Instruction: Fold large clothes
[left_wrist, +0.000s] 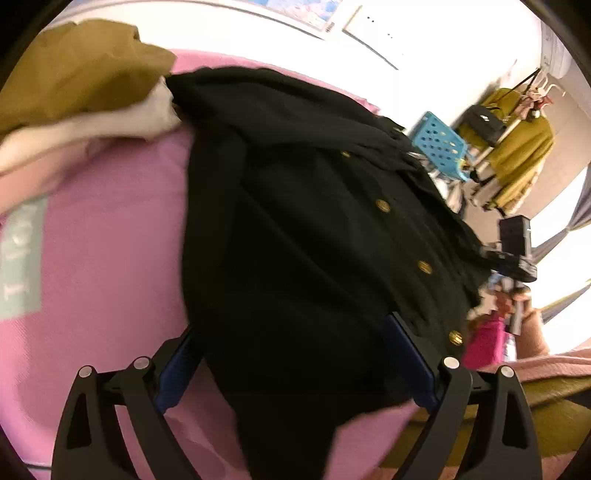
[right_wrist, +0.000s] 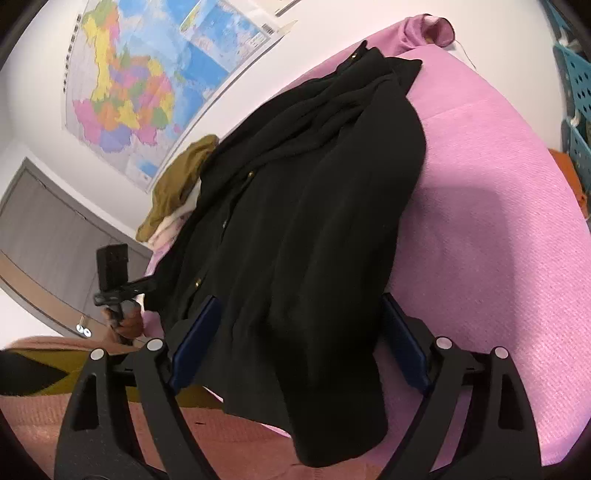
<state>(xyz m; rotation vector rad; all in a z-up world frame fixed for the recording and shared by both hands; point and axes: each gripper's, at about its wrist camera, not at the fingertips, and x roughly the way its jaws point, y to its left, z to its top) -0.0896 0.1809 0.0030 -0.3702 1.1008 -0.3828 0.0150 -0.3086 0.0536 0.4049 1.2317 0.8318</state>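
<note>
A black coat with gold buttons (left_wrist: 303, 229) lies on a pink cover (left_wrist: 110, 236). My left gripper (left_wrist: 291, 354) is open, its blue-padded fingers (left_wrist: 177, 373) wide apart on either side of the coat's near edge. In the right wrist view the same coat (right_wrist: 314, 229) lies folded lengthwise on the pink cover (right_wrist: 491, 229), one end hanging over the near edge. My right gripper (right_wrist: 299, 339) is open, its fingers (right_wrist: 195, 339) straddling the coat without closing on it. The other gripper (right_wrist: 114, 273) shows at the left, held in a hand.
An olive garment (left_wrist: 81, 70) and a white one (left_wrist: 110, 129) are piled at the far side. A blue perforated crate (left_wrist: 439, 144) and a clothes rack with olive clothes (left_wrist: 517, 147) stand beyond the surface. A wall map (right_wrist: 147, 81) hangs behind.
</note>
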